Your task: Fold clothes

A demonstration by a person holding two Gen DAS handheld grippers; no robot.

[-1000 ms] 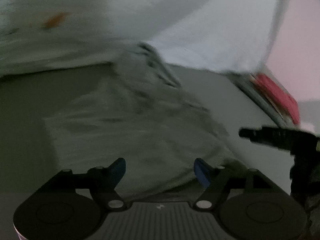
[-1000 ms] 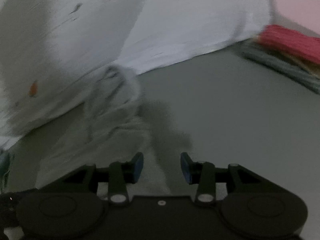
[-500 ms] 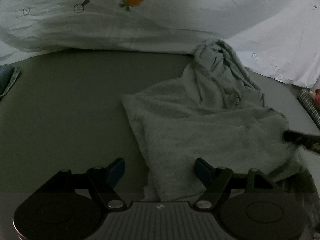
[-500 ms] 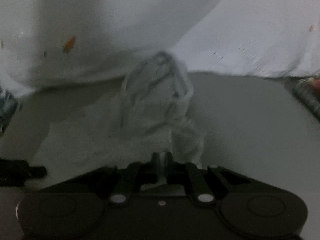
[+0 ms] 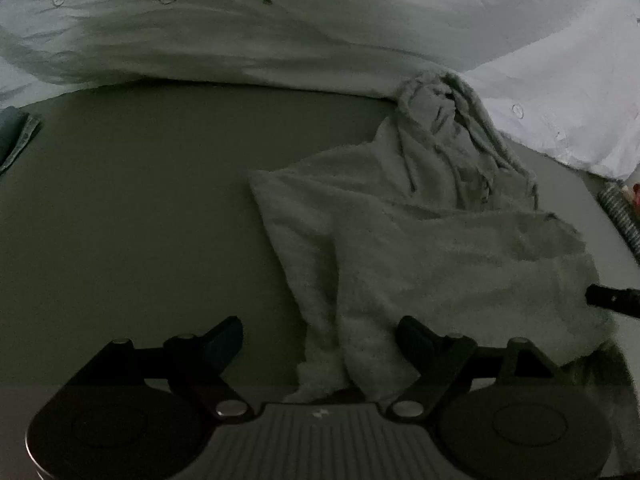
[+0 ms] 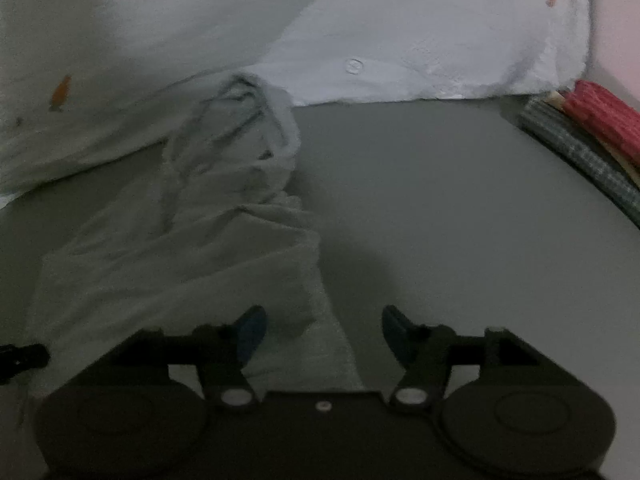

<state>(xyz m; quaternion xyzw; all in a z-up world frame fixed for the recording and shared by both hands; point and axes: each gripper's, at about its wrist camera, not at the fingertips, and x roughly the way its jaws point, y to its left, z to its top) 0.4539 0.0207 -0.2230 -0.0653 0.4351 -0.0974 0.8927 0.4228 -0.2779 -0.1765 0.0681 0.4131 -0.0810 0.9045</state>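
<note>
Reopened, right hand-held gripper alone shows red cloth

I see one pale grey, fleecy garment lying loosely on the flat grey surface. Its near part is spread fairly flat with one layer folded over another, while its far end is bunched into upright wrinkles against the white bedding.

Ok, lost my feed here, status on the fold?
Left gripper open, right gripper open. Crumpled pale grey fleece garment unfolded on grey bed sheet. White carrot-print duvet touches its far end.
</note>
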